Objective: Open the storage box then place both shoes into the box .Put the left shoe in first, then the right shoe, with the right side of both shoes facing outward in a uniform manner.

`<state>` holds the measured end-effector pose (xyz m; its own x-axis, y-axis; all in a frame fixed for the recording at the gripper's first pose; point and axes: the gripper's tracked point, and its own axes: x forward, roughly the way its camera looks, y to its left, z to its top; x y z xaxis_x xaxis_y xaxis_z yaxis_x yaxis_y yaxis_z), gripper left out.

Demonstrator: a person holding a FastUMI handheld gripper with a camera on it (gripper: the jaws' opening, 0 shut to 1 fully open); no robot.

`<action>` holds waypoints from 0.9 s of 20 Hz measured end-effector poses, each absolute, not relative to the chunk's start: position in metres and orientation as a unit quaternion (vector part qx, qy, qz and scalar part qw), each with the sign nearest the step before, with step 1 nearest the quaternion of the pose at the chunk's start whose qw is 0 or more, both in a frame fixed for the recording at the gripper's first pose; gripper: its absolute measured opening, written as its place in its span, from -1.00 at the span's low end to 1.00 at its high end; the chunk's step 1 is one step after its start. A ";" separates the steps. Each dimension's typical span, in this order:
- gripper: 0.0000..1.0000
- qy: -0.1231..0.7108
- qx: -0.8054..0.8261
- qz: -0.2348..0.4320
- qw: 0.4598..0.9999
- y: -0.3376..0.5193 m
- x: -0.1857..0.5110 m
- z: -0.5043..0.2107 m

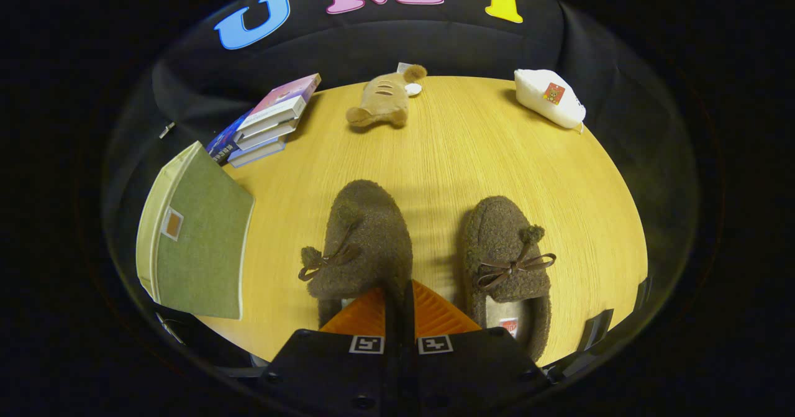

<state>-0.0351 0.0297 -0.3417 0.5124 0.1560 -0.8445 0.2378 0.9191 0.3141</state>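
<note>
At the left edge of the wooden table [447, 156] a green storage box [199, 249] is seen, its lid shut and one corner reaching past the table's rim. Bare wood is left between it and the shoes. Behind the box, a stack of books [267, 125] is laid at the far left edge — four or so can be counted, though the lower ones are hard to separate.

Two brown fleece shoes are set side by side near the front edge, toes pointing away, each tied with a small bow. The left shoe [363, 237] lies just ahead of the gripper [400, 305], its heel covered by the fingers; the right shoe [509, 261] sits just beside them, apart from the first by a strip of bare table. The fingers are pressed together with no gap visible, and whether anything is pinched between them cannot be told.

One plush toy [385, 100] is placed at the far edge, a small white item just beside it. One white pouch [549, 97] rests at the far right corner. The middle of the table is left open — pale, straight-grained wood. Black cloth is hung around it on all sides.
</note>
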 end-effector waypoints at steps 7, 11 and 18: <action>-0.90 0.472 0.220 0.003 0.854 0.055 -0.019 -0.272; -0.90 0.448 0.232 0.036 0.862 0.086 -0.001 -0.218; -0.90 0.425 0.272 0.102 0.857 0.168 0.027 -0.140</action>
